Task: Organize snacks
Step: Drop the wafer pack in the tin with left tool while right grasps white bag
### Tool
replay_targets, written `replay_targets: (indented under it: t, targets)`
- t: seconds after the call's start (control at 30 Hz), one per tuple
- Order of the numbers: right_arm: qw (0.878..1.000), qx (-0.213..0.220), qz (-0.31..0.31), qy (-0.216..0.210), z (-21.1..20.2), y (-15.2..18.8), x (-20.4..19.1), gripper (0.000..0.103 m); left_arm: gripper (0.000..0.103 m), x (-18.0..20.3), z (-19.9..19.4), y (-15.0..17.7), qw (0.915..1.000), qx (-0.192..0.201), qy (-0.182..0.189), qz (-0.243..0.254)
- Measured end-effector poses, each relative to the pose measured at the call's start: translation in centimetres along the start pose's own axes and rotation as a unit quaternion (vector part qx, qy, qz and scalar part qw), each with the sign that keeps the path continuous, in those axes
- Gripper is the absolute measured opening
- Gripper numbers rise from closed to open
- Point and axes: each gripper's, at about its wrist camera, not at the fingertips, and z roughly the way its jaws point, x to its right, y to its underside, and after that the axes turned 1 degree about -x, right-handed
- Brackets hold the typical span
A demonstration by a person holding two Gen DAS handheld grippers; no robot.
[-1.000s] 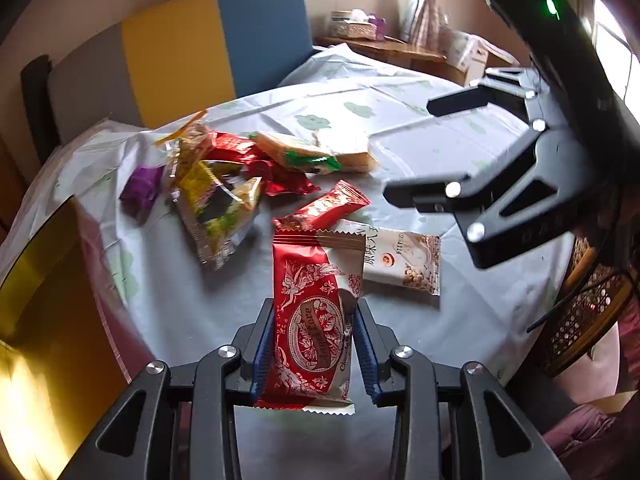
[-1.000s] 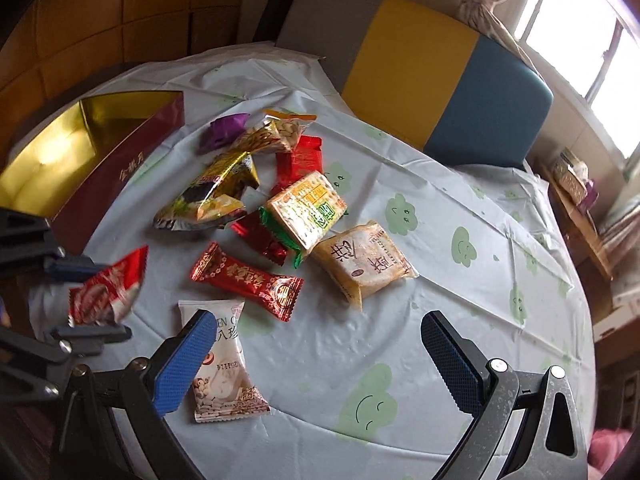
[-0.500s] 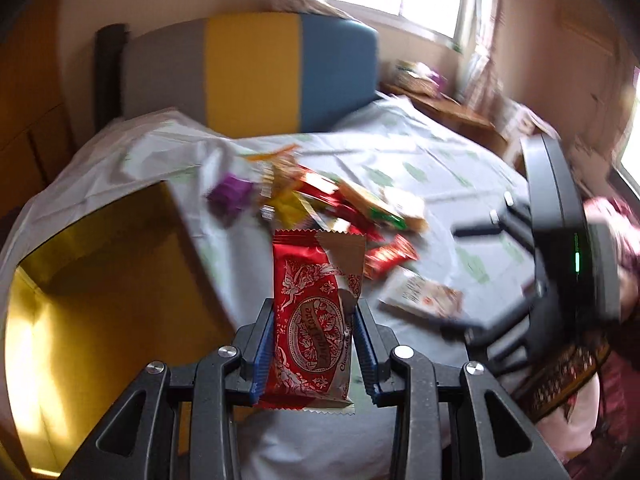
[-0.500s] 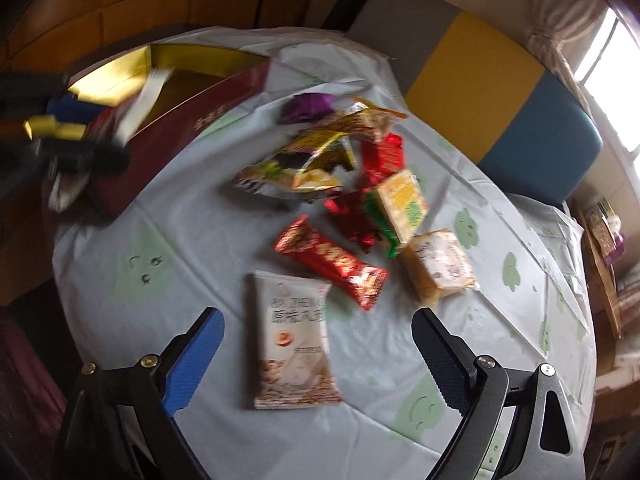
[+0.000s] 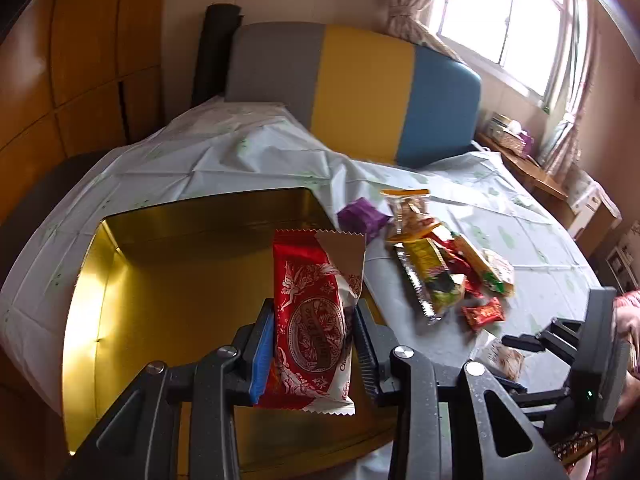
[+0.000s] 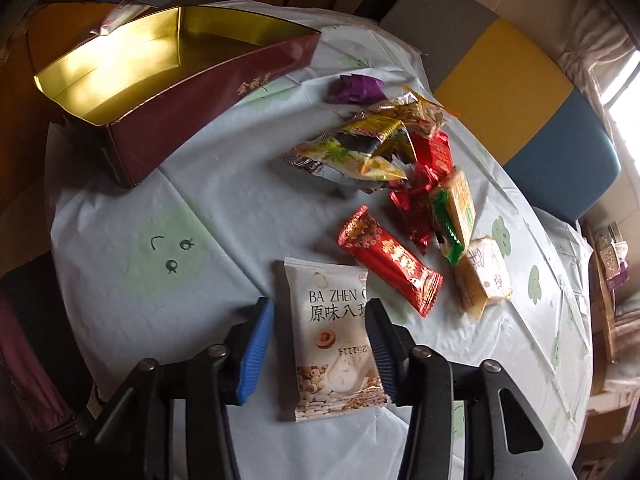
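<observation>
a: item one, surface and room?
b: a table point(image 6: 120, 216) is covered by a pale tablecloth printed with green smiling clouds. a gold-lined box point(image 6: 132, 68) with maroon walls is set at its edge and serves as landmark. behind the table a grey, yellow and blue chair back point(image 5: 360, 88) is seen, with a curtained window point(image 5: 504, 20) beyond it and wood panelling on the box's side of the room.

a: item two, snacks?
b: a pile of packets point(image 6: 384, 148) lies well apart from the box, a purple wrapper point(image 6: 356, 88) being the nearest to it. a white packet point(image 6: 332, 336) lies flat, farthest from the box.

a: item three, grippers?
b: the red-and-white packet point(image 5: 316, 320) is pinched upright between the fingers of the left gripper point(image 5: 312, 344), and is held above the box's gold interior. the right gripper point(image 6: 320, 344) is set astride the white packet; its jaws have just been closing, one pad at the packet's edge, a sliver of cloth still showing by the blue pad.

a: item four, changes?
b: a second ago the red-and-white packet was held over the tablecloth, short of the box; the right jaws were then spread wide, off to one side of the white packet.
</observation>
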Motion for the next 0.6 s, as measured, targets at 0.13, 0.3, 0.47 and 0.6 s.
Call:
replay_targets:
  t: [0.13, 0.3, 0.47, 0.6]
  targets:
    - [1.000, 0.002, -0.007, 0.002, 0.0, -0.1, -0.3, 0.039, 0.037, -0.1, 1.1, -0.4, 0.9999, -0.008, -0.010, -0.006]
    - [1.000, 0.002, -0.012, 0.003, -0.1, -0.1, -0.4, 0.037, 0.037, 0.2, 3.3, -1.3, 0.9991, -0.028, -0.009, -0.030]
    - [1.000, 0.001, -0.013, 0.004, 0.0, -0.1, -0.4, 0.037, 0.037, 0.0, 6.0, -2.5, 0.9971, -0.049, -0.013, -0.058]
    - [1.000, 0.001, -0.015, 0.004, 0.0, -0.1, -0.5, 0.037, 0.037, 0.1, 7.8, -3.2, 0.9958, -0.058, -0.022, -0.066]
